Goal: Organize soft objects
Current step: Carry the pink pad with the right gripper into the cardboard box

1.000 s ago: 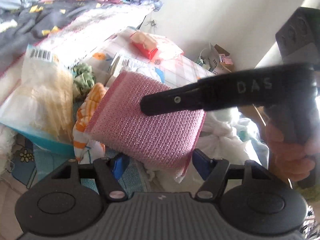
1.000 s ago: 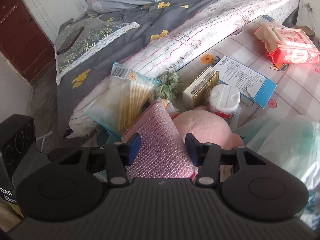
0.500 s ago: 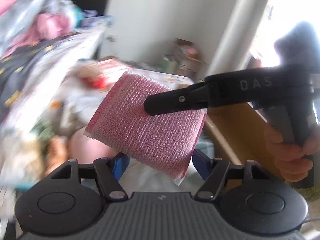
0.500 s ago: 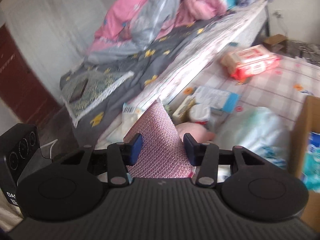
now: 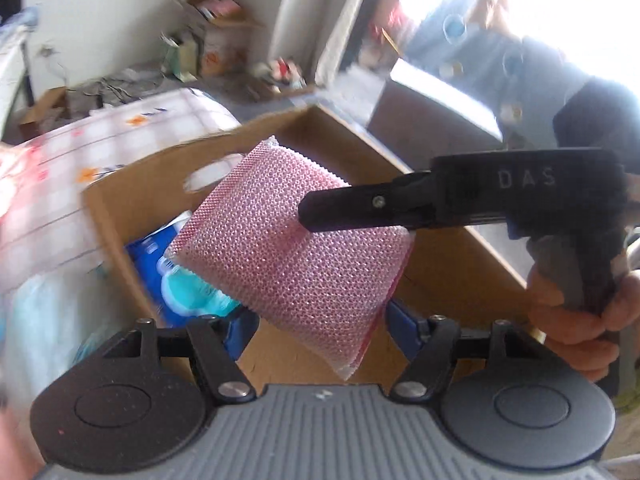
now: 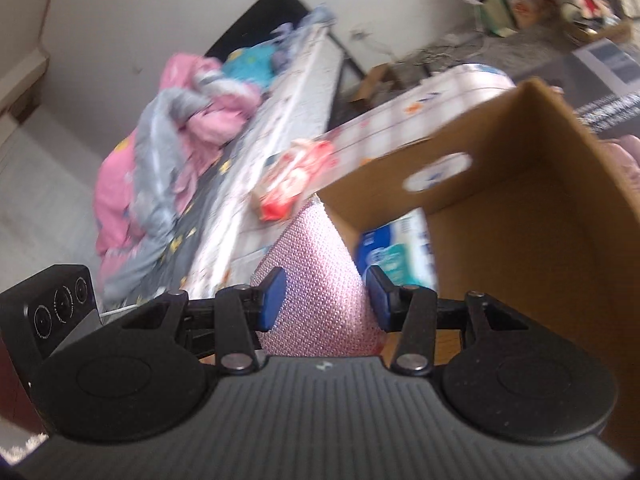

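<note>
Swung over the cardboard box (image 5: 120, 208), right tongs (image 6: 326, 300) clamp the pink sponge (image 5: 292, 256) — left tongs (image 5: 320, 322) gape wide.

Right gripper (image 6: 324, 300) clamping pink mesh sponge (image 6: 320, 280), cardboard box (image 6: 540, 208) just beyond; blue pack (image 6: 396, 252) inside

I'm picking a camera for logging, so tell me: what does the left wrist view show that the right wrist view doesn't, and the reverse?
Only the left wrist view shows the right gripper from the side, one finger lying across the sponge's broad face, and the hand on its handle.

Only the right wrist view shows the bed with pink and grey bedding, a red and white packet, and its blue pads either side of the sponge.

Both show the pink mesh sponge, the cardboard box and the blue package inside it.
</note>
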`<state>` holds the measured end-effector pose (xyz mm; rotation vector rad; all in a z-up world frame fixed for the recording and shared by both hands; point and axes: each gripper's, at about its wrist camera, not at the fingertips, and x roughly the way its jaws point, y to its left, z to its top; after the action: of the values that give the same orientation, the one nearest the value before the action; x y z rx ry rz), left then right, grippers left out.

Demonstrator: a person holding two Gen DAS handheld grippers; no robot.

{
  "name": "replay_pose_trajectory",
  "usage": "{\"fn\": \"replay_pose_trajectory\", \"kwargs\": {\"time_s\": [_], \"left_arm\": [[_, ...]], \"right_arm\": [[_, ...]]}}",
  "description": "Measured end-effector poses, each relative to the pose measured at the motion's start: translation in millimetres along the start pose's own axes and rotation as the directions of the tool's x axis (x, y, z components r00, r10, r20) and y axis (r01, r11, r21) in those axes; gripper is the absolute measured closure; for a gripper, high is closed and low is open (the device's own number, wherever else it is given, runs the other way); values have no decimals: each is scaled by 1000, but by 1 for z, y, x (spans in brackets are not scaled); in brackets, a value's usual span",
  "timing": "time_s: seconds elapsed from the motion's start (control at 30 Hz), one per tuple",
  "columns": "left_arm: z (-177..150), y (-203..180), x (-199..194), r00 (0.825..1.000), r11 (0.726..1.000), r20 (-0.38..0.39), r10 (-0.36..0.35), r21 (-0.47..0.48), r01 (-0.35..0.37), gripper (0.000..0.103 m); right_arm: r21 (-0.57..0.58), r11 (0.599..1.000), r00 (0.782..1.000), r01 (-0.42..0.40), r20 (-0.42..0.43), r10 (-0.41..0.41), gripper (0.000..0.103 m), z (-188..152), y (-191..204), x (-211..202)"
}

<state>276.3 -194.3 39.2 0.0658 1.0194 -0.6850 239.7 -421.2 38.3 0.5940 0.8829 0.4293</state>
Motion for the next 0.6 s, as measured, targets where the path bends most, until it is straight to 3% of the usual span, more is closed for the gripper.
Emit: {"fn": "replay_pose_trajectory", "kwargs": {"time_s": [0.17, 0.33, 0.4, 0.5, 0.6], "left_arm": [[43, 11, 65, 993, 1000, -121, -14, -22, 12, 31], [72, 28, 126, 973, 994, -209, 95, -37, -105, 31], [75, 34, 141, 962, 986, -230, 145, -46, -160, 31], [75, 40, 148, 960, 985, -245, 138, -64, -158, 31], [73, 34, 144, 961, 985, -227, 158, -30, -169, 30]], "right_arm": [[58, 995, 997, 77, 0, -77, 59, 25, -45, 29], [133, 982, 991, 134, -36, -131, 60, 46, -90, 78], [162, 973, 985, 164, -76, -154, 60, 47, -106, 97], [85, 974, 973, 212, -109, -202, 59, 43, -102, 122], [81, 970, 966, 230, -138, -217, 59, 39, -103, 134]]}}
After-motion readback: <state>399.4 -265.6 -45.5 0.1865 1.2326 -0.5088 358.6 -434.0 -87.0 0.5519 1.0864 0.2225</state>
